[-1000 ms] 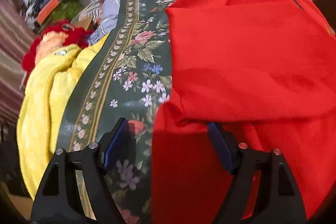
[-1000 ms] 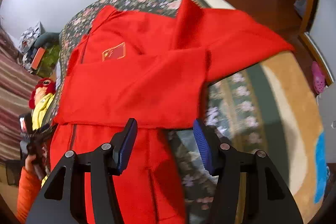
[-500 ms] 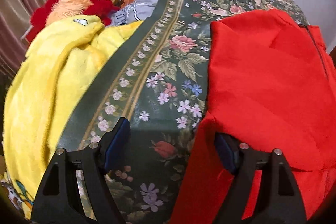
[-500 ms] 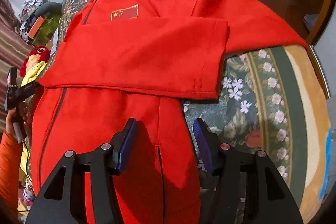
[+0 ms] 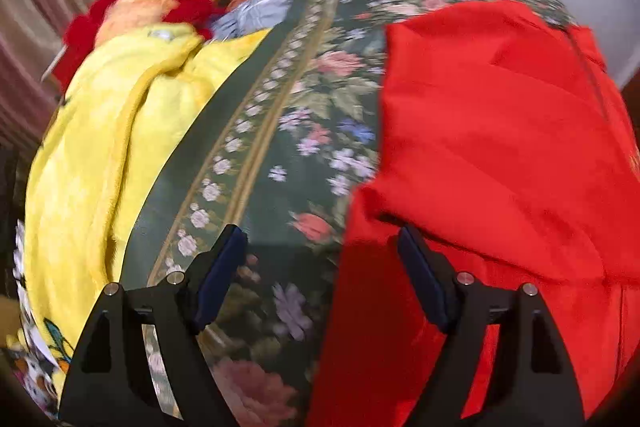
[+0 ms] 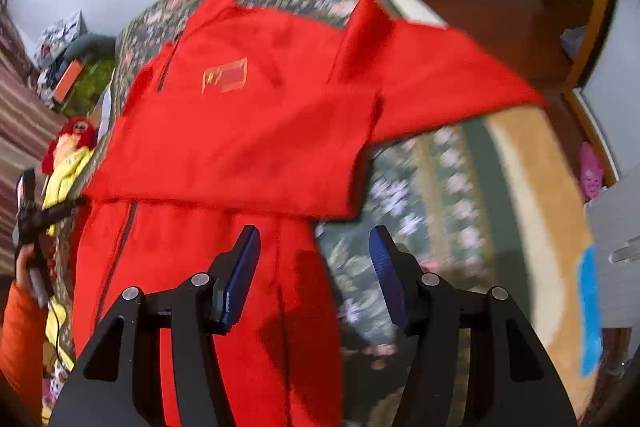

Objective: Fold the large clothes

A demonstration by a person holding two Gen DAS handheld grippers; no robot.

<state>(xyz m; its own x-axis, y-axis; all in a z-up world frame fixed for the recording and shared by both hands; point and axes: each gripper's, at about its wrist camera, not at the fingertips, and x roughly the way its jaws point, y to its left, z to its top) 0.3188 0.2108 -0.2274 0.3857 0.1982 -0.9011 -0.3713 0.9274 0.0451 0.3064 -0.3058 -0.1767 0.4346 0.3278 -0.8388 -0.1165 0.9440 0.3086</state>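
A large red jacket (image 6: 248,131) with a flag patch lies spread on a floral bedspread (image 6: 436,187). One sleeve is folded across its chest; the other sleeve (image 6: 448,83) sticks out to the right. My right gripper (image 6: 314,267) is open and empty, above the jacket's lower right edge. In the left wrist view the jacket (image 5: 500,147) fills the right side. My left gripper (image 5: 320,267) is open and empty, straddling the jacket's left edge over the bedspread (image 5: 288,147).
A yellow fleece blanket (image 5: 100,155) and a red plush toy (image 5: 132,7) lie left of the bedspread. Bags and clutter (image 6: 68,55) sit at the far left. A wooden floor (image 6: 500,11) and doorway are at the right.
The right gripper pulled back and up, so the jacket looks farther away than half a second ago. The left gripper shifted slightly right toward the jacket's edge. Both stayed open.
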